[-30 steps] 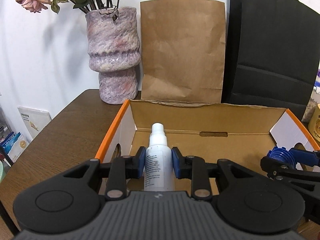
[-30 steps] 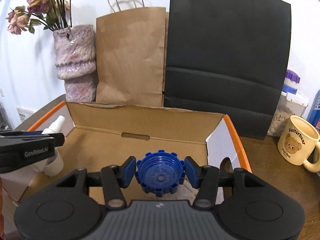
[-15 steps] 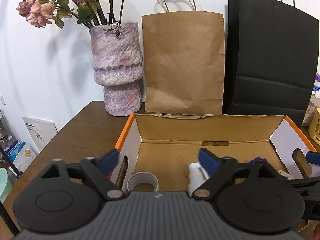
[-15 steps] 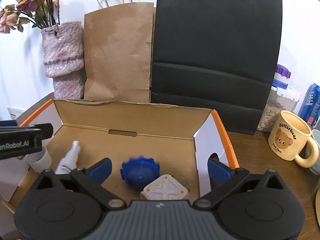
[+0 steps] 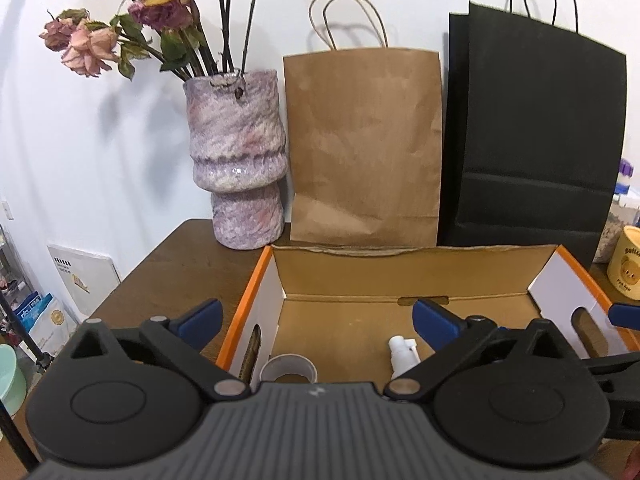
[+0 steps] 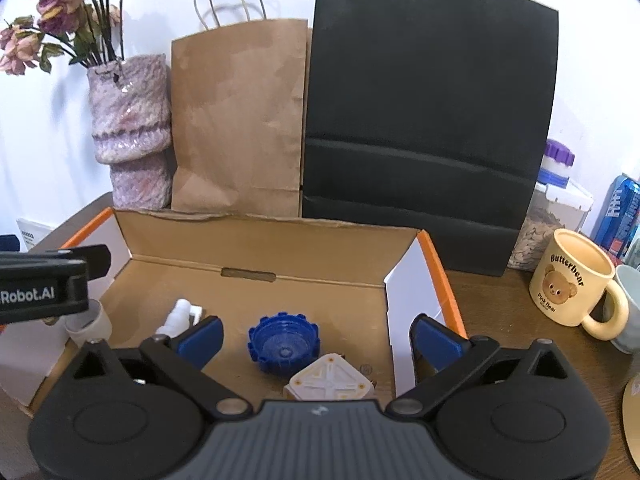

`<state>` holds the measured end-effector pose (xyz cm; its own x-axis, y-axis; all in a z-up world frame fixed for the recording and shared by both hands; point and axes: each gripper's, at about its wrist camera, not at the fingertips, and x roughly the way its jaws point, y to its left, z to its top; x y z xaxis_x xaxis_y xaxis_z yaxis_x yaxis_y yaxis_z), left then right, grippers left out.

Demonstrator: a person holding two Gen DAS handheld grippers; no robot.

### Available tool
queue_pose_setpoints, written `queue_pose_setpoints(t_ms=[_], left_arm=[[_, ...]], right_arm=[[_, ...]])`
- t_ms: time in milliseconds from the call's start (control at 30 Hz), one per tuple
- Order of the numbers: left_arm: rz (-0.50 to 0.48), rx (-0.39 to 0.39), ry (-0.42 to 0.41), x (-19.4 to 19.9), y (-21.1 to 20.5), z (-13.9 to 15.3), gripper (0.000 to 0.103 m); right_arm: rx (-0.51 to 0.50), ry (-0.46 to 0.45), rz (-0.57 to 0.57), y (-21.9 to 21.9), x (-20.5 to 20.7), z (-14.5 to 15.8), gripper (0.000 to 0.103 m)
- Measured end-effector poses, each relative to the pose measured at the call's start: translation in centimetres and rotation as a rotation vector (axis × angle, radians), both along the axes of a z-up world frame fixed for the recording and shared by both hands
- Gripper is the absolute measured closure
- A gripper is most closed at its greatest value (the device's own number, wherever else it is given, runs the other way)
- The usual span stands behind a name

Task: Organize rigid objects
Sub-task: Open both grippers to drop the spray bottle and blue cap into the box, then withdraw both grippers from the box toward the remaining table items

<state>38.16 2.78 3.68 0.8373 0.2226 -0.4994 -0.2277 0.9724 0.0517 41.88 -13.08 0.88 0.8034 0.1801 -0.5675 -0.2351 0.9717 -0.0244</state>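
Blue cap and white bottle dropped into box.

A mottled pink vase of dried roses is being kept at the desk's far left corner. A brown paper bag and a black paper bag are being leaned along the far edge. A bear-printed cream mug is being kept near the right edge.
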Motion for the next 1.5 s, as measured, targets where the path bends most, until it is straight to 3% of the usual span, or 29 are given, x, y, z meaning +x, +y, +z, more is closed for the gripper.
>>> queue_pose_setpoints(t_ms=[533, 1133, 1333, 1500], left_arm=[[-0.014, -0.014, -0.067, -5.5, -0.2, 2.4, 0.0], [-0.036, -0.026, -0.085, -12.7, -0.3, 3.0, 0.0], [-0.059, -0.021, -0.078, -15.4, -1.0, 2.6, 0.0], [-0.084, -0.036, -0.059, -17.5, -1.4, 1.6, 0.0]], right_arm=[[-0.012, -0.091, 0.008, -1.5, -5.6, 2.9, 0.0], [0.022, -0.203, 0.037, -5.4, -14.4, 4.5, 0.0], [0.045, -0.237, 0.05, -7.2, -17.8, 4.0, 0.0], [0.022, -0.202, 0.062, -8.3, -20.1, 2.6, 0.0]])
